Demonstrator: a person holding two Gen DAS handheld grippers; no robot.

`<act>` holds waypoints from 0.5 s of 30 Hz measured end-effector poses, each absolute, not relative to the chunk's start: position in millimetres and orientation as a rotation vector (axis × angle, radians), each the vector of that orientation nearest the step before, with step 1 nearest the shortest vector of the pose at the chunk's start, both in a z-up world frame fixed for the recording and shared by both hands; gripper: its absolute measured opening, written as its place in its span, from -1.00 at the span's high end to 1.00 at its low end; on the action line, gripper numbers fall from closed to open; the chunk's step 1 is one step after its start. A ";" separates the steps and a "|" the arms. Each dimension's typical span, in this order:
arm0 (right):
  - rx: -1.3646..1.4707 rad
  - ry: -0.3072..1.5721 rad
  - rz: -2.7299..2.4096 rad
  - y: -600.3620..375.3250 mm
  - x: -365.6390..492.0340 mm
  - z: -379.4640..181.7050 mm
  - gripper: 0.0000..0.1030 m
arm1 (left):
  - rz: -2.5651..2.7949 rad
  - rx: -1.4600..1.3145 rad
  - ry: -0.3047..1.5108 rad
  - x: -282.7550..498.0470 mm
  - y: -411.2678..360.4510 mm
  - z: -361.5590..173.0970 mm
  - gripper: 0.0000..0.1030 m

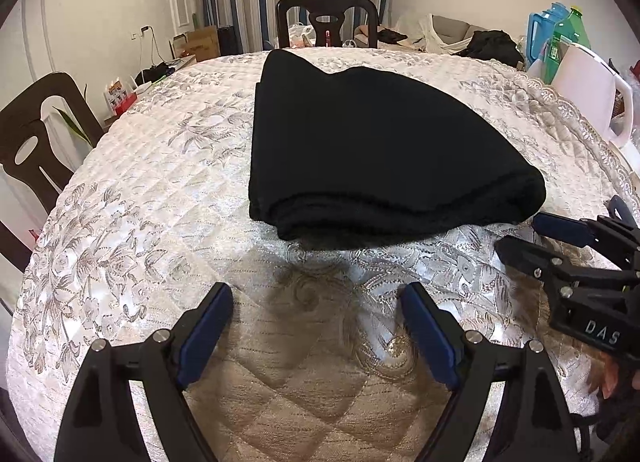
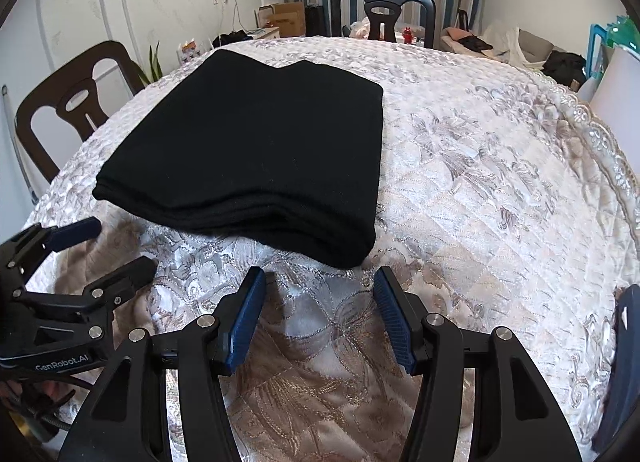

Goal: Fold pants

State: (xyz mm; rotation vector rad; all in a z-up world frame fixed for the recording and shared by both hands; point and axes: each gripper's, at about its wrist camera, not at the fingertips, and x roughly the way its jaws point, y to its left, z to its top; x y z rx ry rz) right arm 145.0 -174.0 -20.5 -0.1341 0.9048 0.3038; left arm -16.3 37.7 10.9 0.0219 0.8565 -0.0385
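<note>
Left wrist view alone shows a white jug [image 1: 592, 90] at bench [image 1: 160, 166] edge. Black pants [image 2: 256, 150] folded into a thick flat stack, mid-bench. Left gripper [image 1: 316, 304] and right gripper [image 2: 318, 288] fingers apart, empty, just short of the stack

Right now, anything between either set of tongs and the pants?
Nothing visible. Only bare quilted tablecloth lies between the open left tongs and the near edge of the folded black pants; likewise for the open right tongs. Neither set touches the pants.
</note>
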 end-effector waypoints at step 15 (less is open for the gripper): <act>-0.163 0.909 0.293 -168.9 143.3 -21.7 -0.32 | -0.021 0.004 0.859 -16.4 38.3 9.7 -0.77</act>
